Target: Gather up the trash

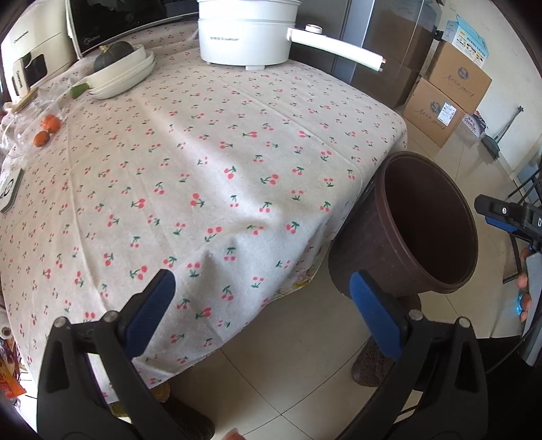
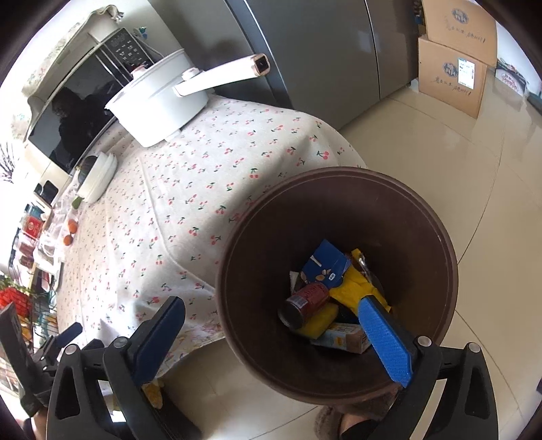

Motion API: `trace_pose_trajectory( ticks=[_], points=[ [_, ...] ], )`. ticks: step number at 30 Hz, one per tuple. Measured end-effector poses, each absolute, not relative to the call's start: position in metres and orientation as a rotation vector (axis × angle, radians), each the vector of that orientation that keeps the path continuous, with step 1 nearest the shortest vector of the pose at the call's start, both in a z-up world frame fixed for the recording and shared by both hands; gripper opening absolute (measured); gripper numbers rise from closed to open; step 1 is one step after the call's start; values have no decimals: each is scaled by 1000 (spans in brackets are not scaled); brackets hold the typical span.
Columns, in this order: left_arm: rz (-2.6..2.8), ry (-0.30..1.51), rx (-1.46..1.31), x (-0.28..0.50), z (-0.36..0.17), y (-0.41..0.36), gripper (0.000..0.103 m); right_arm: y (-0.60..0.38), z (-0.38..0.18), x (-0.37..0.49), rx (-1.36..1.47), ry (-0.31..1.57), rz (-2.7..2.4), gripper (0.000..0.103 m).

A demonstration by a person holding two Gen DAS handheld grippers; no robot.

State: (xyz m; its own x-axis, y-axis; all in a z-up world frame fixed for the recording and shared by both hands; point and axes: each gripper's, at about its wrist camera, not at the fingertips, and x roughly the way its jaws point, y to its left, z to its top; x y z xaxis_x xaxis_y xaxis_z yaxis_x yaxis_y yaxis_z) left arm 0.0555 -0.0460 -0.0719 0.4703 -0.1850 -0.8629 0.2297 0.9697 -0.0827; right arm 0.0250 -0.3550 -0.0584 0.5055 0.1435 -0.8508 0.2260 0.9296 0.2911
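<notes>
A brown trash bin (image 2: 423, 216) stands on the floor beside the table; it also shows in the left wrist view (image 1: 369, 257). Inside lie a red can (image 2: 306, 299), a blue packet (image 2: 327, 267), a yellow wrapper (image 2: 352, 287), a yellow sponge (image 2: 323, 323) and a small carton (image 2: 345, 338). My right gripper (image 2: 274, 335) is open and empty over the bin's near rim, one finger above its inside. My left gripper (image 1: 261, 304) is open and empty at the table's front corner, left of the bin.
The table has a cherry-print cloth (image 1: 203, 152). On it stand a white electric pot (image 1: 244, 37) with a long handle, stacked white bowls (image 1: 122, 74) with a dark squash, and oranges (image 1: 47, 127). A microwave (image 1: 111, 20), fridge (image 2: 321, 50) and cardboard boxes (image 1: 443, 98) stand behind.
</notes>
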Motion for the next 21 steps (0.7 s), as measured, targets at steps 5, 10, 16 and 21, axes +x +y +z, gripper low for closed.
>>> trace_pose_trajectory(
  ticks=[5, 10, 16, 21],
  points=[
    [-220, 1028, -33, 32, -66, -29, 102, -326, -47, -3, 289, 992, -79, 103],
    [-186, 976, -56, 7, -56, -19, 102, -296, -38, -33, 145, 913, -118, 103],
    [-137, 892, -37, -20, -41, -13, 102, -279, -22, -67, 36, 796, -184, 103],
    [-135, 815, -32, -32, -26, -14, 102, -272, -10, -83, -1, 713, -214, 103]
  ],
)
